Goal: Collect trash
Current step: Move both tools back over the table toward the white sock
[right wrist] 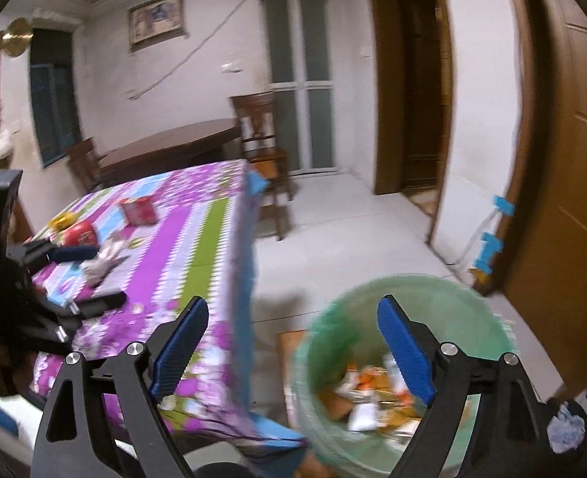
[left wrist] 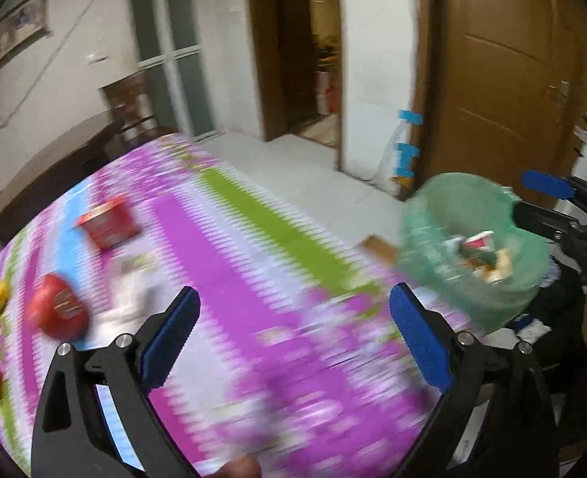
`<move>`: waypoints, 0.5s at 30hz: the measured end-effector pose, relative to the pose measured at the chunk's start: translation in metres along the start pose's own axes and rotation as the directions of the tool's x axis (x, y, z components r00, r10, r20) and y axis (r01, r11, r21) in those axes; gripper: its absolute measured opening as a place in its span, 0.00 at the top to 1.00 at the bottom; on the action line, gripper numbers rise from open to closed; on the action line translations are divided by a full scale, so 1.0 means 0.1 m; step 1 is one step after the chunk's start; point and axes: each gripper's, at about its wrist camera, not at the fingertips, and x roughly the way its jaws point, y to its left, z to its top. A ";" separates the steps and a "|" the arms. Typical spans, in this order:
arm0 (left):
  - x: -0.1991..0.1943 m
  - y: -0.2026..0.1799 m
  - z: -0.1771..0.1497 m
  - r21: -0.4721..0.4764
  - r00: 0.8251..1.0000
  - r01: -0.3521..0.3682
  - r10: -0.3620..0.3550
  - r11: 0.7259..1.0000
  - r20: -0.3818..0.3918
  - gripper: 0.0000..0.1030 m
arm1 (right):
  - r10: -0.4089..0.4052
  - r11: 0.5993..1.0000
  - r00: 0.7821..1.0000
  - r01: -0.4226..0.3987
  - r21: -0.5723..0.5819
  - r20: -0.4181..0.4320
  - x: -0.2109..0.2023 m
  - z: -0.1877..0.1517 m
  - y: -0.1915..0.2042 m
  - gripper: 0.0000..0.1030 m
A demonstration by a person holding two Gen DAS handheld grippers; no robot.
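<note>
Both grippers have black angular frames, silver round screws and ridged blue fingers.

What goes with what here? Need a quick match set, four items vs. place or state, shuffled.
Items:
1. red box
2. right gripper
3. left gripper
4. wooden chair

Places or states:
A. open, empty, above the flowered tablecloth
B. on the floor past the far end of the covered table
C. lying on the tablecloth, far side
D. open, empty, over the green-lined trash bin

Pairs: 1-C, 2-D, 3-A, 4-B
</note>
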 end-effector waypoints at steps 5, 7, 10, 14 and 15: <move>-0.19 0.99 -0.18 -0.116 0.992 -0.127 0.123 0.985 -0.039 0.10 | 0.145 0.988 0.988 -0.148 -0.051 -0.055 0.36 0.10 0.62 0.16; -0.27 1.44 -0.26 -0.152 0.982 -0.182 0.174 0.971 -0.068 0.10 | 0.209 0.975 0.975 -0.214 -0.065 -0.076 0.50 0.16 0.91 0.16; -0.42 2.10 -0.35 -0.216 0.972 -0.227 0.210 0.950 -0.102 0.10 | 0.261 0.957 0.959 -0.272 -0.098 -0.109 0.72 0.25 1.33 0.16; -0.61 3.06 -0.55 -0.303 0.944 -0.324 0.287 0.896 -0.161 0.10 | 0.329 0.930 0.930 -0.349 -0.114 -0.167 1.07 0.35 1.82 0.16; -0.66 3.27 -0.59 -0.319 0.935 -0.350 0.310 0.880 -0.172 0.10 | 0.340 0.924 0.922 -0.364 -0.116 -0.183 1.16 0.38 1.95 0.16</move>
